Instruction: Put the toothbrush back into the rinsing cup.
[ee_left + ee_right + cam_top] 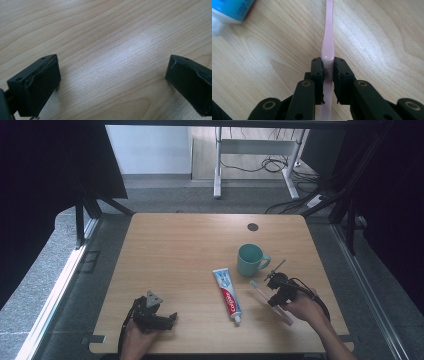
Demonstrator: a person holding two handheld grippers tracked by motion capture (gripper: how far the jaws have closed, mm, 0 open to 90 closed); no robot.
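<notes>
A pink toothbrush lies slanted at the table's right front, its handle clamped between the jaws of my right gripper, which is shut on it. That right gripper sits just right of a blue, white and red toothpaste tube whose cap points toward the front edge. A teal mug stands behind the tube, handle to the right. Near the front left, my left gripper rests low over bare wood, and its jaws stand wide apart with nothing between them.
A small dark round disc lies near the table's far edge. Black frame posts and curtains flank both sides. A white desk frame with cables stands on the floor beyond the table.
</notes>
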